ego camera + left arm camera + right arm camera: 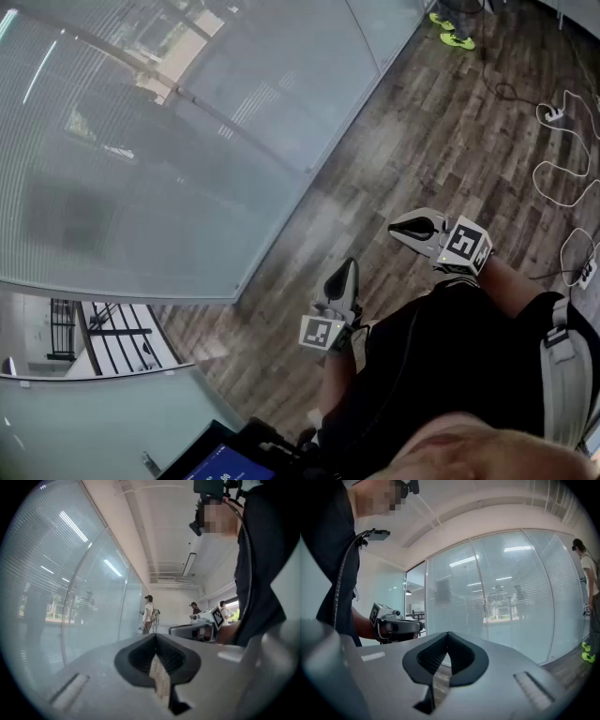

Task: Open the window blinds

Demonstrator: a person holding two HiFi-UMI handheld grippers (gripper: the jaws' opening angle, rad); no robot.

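The window blinds (112, 169) hang with their slats shut behind a tall glass wall, filling the upper left of the head view. They also show as the blinds (47, 597) on the left of the left gripper view, and as the blinds (511, 597) straight ahead in the right gripper view. My left gripper (349, 264) is held level near my body, shut and empty, well short of the glass. My right gripper (393, 228) sits beside it to the right, also shut with nothing between its jaws. No cord or wand of the blinds is visible.
Dark wooden floor (422, 141) runs along the glass wall. White cables and a power strip (562, 169) lie at the right. A person's yellow-green shoes (455, 37) stand at the far top. Three people (149, 613) stand farther down the room. A blue screen (220, 459) sits at the bottom edge.
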